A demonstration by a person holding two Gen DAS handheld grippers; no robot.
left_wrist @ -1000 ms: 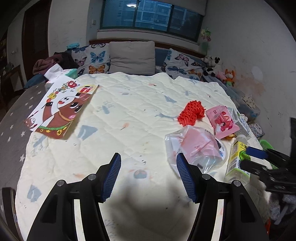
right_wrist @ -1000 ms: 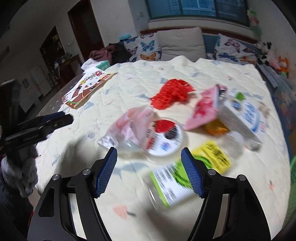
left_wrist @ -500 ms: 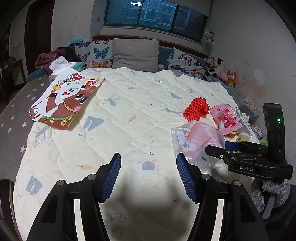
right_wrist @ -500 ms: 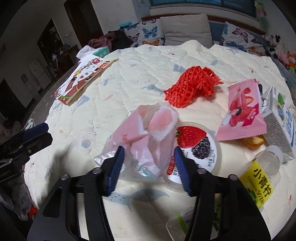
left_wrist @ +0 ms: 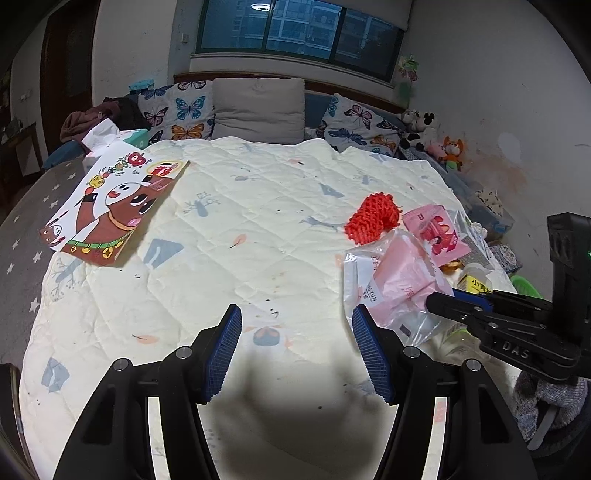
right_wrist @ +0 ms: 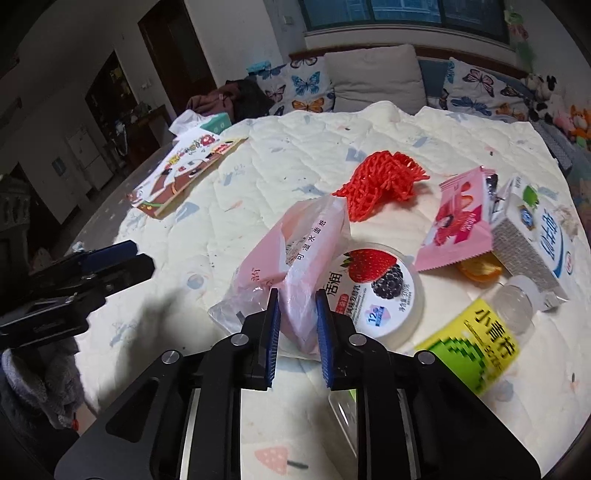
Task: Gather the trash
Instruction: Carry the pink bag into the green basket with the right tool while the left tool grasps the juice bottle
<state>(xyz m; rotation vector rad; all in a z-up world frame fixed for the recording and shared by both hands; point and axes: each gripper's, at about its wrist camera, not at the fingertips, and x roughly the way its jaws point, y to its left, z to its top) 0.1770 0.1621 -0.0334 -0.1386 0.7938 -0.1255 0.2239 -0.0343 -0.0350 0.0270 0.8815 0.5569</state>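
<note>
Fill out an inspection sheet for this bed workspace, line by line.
Surface: cream quilted bedspread, printed with small motifs.
Job's things: pink plastic tissue wrapper, round berry yoghurt lid, red foam fruit net, pink snack packet, white milk carton, clear bottle with yellow label.
Clutter: cartoon picture book near the far left edge.
Grippers: right gripper has just closed on the wrapper; left gripper open, empty.
Cables: nothing seen.
Surroundings: butterfly pillows, dark window.

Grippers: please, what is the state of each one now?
Left gripper: open, holding nothing.
Right gripper: jaws just closed, shut on the pink plastic bag.
</note>
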